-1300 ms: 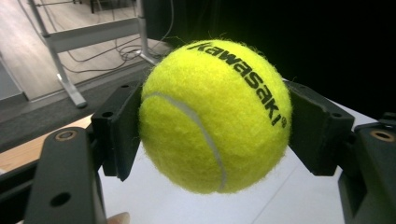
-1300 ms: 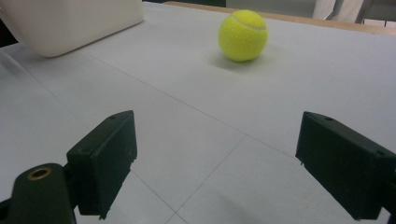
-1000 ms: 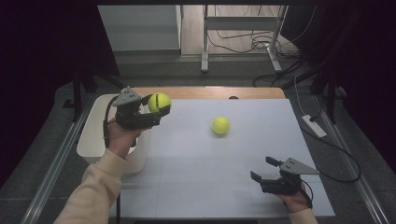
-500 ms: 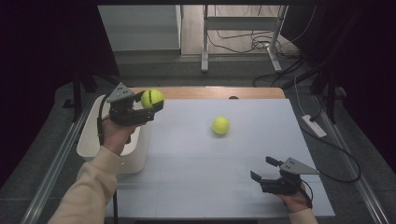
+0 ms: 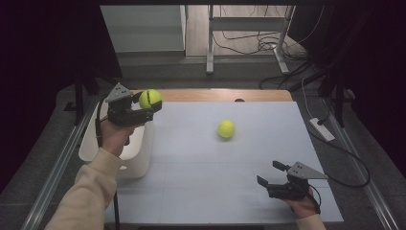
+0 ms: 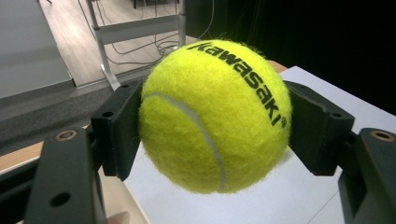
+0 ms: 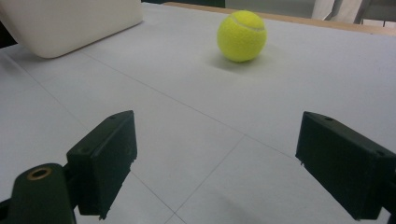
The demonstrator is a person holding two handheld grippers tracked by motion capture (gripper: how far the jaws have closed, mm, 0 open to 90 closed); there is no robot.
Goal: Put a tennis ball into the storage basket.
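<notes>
My left gripper (image 5: 147, 106) is shut on a yellow tennis ball (image 5: 150, 98) and holds it in the air above the right rim of a white bin (image 5: 91, 145) at the table's left edge. Up close, that ball (image 6: 215, 115), printed "Kawasaki", sits squeezed between both black pads. A second yellow tennis ball (image 5: 226, 128) lies loose on the white table top, right of centre. My right gripper (image 5: 271, 174) stands open near the front right corner, jaws wide with nothing between them, and the loose ball (image 7: 242, 36) lies well ahead of it.
The white bin's rounded wall (image 7: 70, 23) shows at the far left in the right gripper view. A wooden strip (image 5: 225, 95) borders the table's far edge. Metal rails run along both sides, and cables lie on the floor beyond.
My left gripper has carried the held ball a little leftward, toward the bin. The right gripper and the loose ball have stayed where they were.
</notes>
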